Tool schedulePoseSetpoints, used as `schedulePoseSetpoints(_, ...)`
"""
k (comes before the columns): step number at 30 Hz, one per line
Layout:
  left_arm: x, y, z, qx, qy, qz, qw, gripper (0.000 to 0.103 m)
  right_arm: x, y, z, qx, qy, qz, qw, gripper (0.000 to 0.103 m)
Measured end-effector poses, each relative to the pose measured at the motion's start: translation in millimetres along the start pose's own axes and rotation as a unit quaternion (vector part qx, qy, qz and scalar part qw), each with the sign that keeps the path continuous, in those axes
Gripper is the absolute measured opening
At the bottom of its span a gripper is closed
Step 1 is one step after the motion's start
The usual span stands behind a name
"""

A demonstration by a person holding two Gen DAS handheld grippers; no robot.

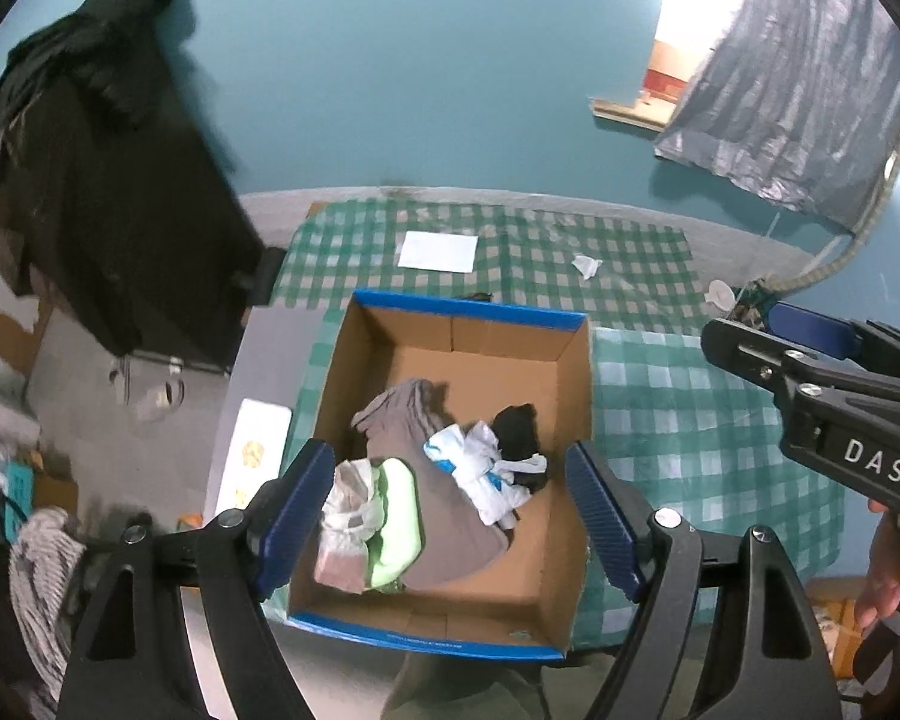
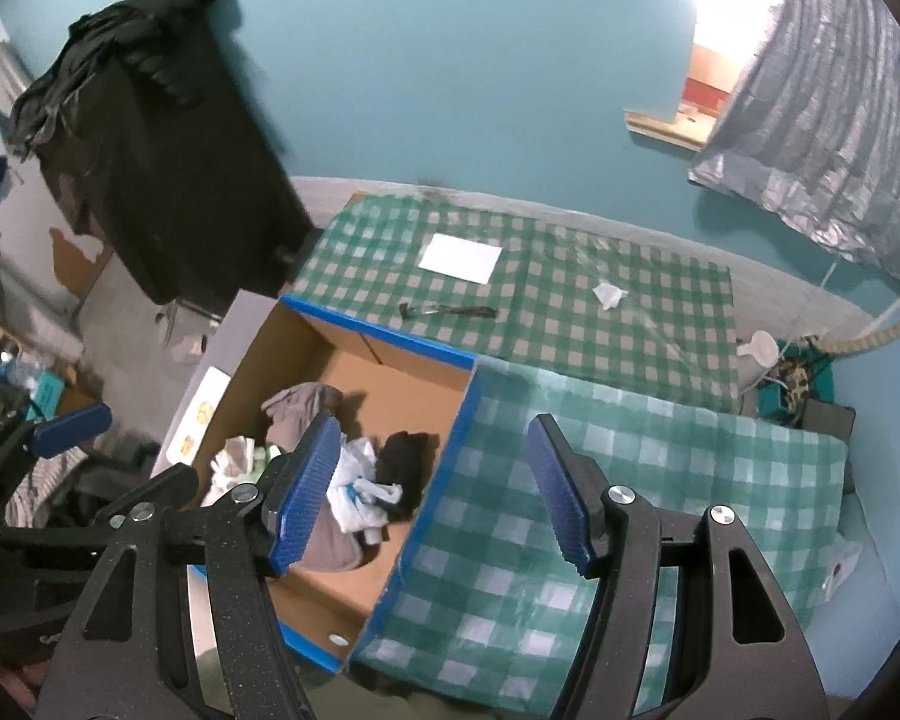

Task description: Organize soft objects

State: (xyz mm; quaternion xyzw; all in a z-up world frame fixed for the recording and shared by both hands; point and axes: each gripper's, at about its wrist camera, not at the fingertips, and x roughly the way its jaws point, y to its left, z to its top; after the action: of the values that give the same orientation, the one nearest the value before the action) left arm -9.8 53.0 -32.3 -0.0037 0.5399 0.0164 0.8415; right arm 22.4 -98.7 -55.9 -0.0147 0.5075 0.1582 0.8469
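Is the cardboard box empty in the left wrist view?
No. The cardboard box holds several soft things: a grey cloth, a black piece, a white and blue item and a light green piece.

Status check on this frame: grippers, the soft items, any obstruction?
Left gripper open, empty, above cardboard box. Right gripper open, empty. Soft items piled inside. Nothing blocking.

We see a surface covered by a green-and-white checked cloth (image 2: 600, 312); on it sit an open blue-rimmed cardboard box (image 1: 513, 324), a white paper sheet (image 2: 461, 258), a crumpled white scrap (image 2: 607, 294) and a dark slender tool (image 2: 450, 312).
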Motion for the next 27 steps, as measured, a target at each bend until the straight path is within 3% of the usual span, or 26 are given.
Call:
schedulePoseSetpoints(9,-17,-19,9,0.041,-0.030,-0.009,0.9987,0.081,-19,-16,-9,0.041,-0.024,-0.018,0.999,0.064)
schedulePoseSetpoints(27,-22,-17,13,0.019,-0.025,-0.015,0.9994,0.081,-37,-29,-11,0.051,-0.042,-0.041,0.997,0.064)
